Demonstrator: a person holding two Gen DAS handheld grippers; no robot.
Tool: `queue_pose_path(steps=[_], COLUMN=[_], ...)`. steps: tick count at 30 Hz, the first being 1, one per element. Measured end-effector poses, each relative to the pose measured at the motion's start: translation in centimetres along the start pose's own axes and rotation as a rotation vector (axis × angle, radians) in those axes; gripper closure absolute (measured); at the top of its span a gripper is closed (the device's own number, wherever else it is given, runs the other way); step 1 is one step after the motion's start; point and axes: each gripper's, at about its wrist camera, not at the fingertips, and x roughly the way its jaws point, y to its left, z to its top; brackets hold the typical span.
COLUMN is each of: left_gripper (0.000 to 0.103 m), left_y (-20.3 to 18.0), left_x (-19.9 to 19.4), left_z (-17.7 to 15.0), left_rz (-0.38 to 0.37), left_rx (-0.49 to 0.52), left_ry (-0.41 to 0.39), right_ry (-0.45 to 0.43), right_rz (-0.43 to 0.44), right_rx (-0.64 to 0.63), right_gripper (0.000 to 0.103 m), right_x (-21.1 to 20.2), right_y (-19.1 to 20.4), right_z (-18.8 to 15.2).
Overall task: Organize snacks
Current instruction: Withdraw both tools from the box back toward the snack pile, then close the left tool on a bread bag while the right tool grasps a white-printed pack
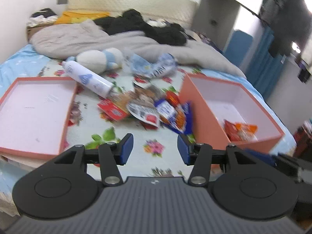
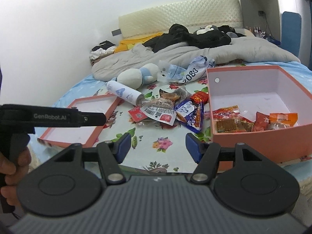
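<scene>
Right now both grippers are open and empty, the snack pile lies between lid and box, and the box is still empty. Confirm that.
Not quite: the box is not empty. The right wrist view shows several snack packets already inside it. The rest holds.

Both grippers [image 1: 155,147] [image 2: 158,147], jaws apart, empty.

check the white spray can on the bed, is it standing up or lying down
Lying down. The white spray can rests on its side on the floral sheet, its bottom end against the snack pile and its cap end near the plush toy.
</scene>
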Motion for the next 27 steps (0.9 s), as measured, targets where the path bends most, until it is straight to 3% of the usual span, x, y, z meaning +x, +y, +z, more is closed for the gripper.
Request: queue_pose_path(steps=[13,17,21,27], left_gripper=[0.047,0.040,0.032,0.032], left_y=[4.3,6.0,8.3,11.9], left_x=[7.2,9.8,12.5,17.3], left_z=[3.9,4.3,5.0,5.9], left_rz=[0.066,0.119,0.134,0.113], left_rx=[-0.002,-0.009,-0.061,-0.172], left_ry=[0.045,0.071,0.100,0.148], right_ry=[-0.005,-0.010,0.013,0.032], right_rz=[-0.029,-0.042,-0.045,-0.066], right_rx=[-0.087,-0.102,-0.108,-0.081], right_gripper=[0.039,0.039,0.039,0.039], right_x=[6.9,9.1,12.1,16.8], right_y=[2.6,2.8,2.8,1.9], right_z=[2.3,2.4,2.3,2.7])
